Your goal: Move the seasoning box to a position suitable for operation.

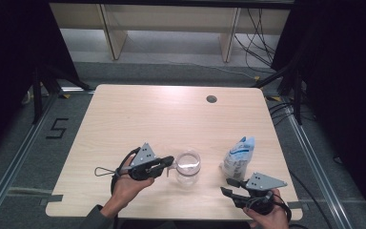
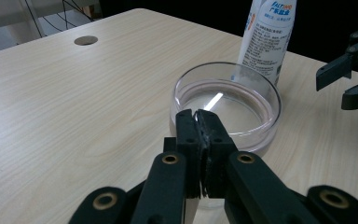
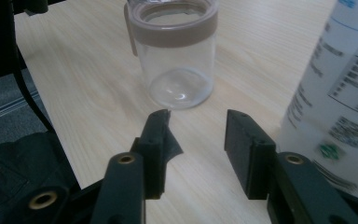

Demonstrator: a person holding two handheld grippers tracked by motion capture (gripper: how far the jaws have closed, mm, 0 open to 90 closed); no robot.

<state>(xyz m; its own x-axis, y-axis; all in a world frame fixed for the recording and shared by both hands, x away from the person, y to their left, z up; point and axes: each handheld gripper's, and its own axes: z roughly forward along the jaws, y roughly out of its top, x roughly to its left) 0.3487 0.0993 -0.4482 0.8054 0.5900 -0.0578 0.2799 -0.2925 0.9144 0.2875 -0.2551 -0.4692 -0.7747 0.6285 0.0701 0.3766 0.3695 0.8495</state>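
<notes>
- On a pale wooden worktop (image 1: 138,119), a person's left tongs (image 1: 170,162) are clamped shut on the small tab at the rim of a clear glass jar (image 1: 188,168), which stands upright near the front edge, between the two hands.
- The grip on that tab looks meant to steady the jar while something is poured into it; that is a judgement, not a thing seen.
- The jar is open at the top, with a pale pinkish band around its mouth. From the left gripper view and the right gripper view alike it appears empty, the bare glass bottom showing through.
- The right tongs (image 1: 229,186) sit low at the front right corner, jaws apart and holding nothing, pointed towards the jar and just beside a white-and-blue printed pouch (image 1: 238,158).
- The pouch stands upright to the jar's right, near it but apart. Its top is out of clear sight, so whether it is sealed, and what it holds, cannot be told.
- With the right tongs empty, the pouch seems the likely next thing to be picked up.
</notes>
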